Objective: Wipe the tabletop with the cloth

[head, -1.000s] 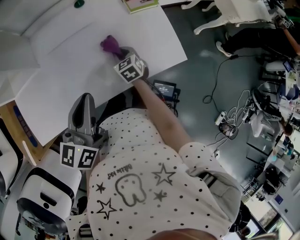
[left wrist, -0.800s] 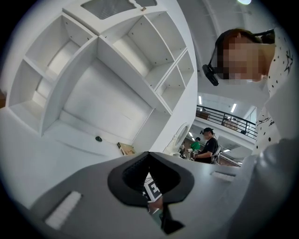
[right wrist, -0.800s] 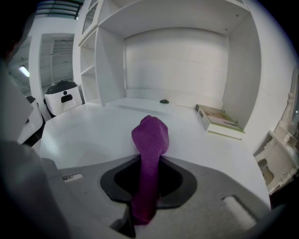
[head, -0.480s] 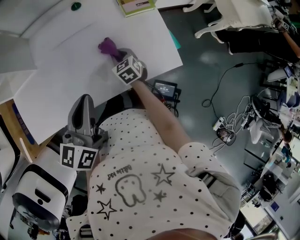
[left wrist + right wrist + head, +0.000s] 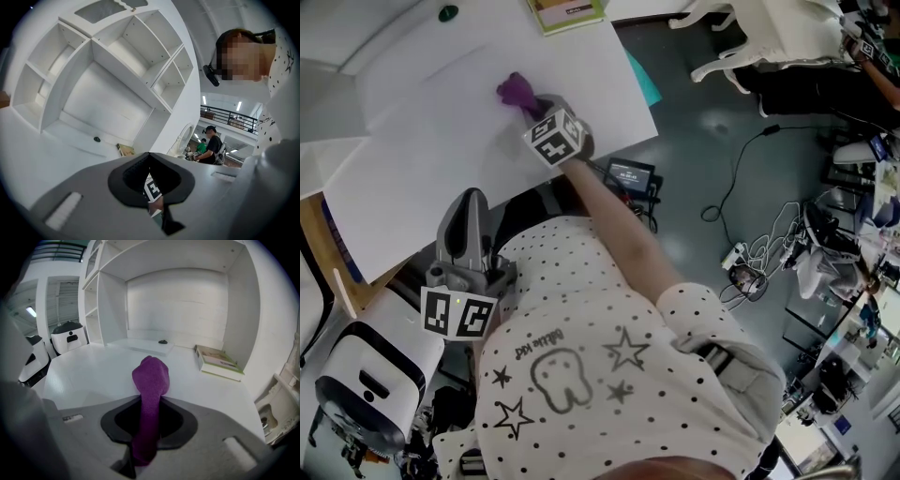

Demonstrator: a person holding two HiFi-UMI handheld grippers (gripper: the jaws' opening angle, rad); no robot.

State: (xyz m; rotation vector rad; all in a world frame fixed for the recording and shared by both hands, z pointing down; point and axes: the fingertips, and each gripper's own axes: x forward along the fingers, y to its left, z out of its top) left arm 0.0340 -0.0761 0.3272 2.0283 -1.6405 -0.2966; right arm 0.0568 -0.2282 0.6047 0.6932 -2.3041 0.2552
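The purple cloth is bunched up on the white tabletop near its right edge. My right gripper is shut on the cloth, with its marker cube just behind. In the right gripper view the cloth runs as a strip out between the jaws of the right gripper and stands up over the tabletop. My left gripper is held low by the person's body, off the table's near edge. In the left gripper view the left gripper is shut and holds nothing.
A green-edged book and a small dark green object lie at the table's far side. A white wheeled machine stands at lower left. On the floor to the right are a small device, cables and a white chair.
The right gripper and cloth have shifted only slightly to the left on the table. The left gripper has stayed in place.
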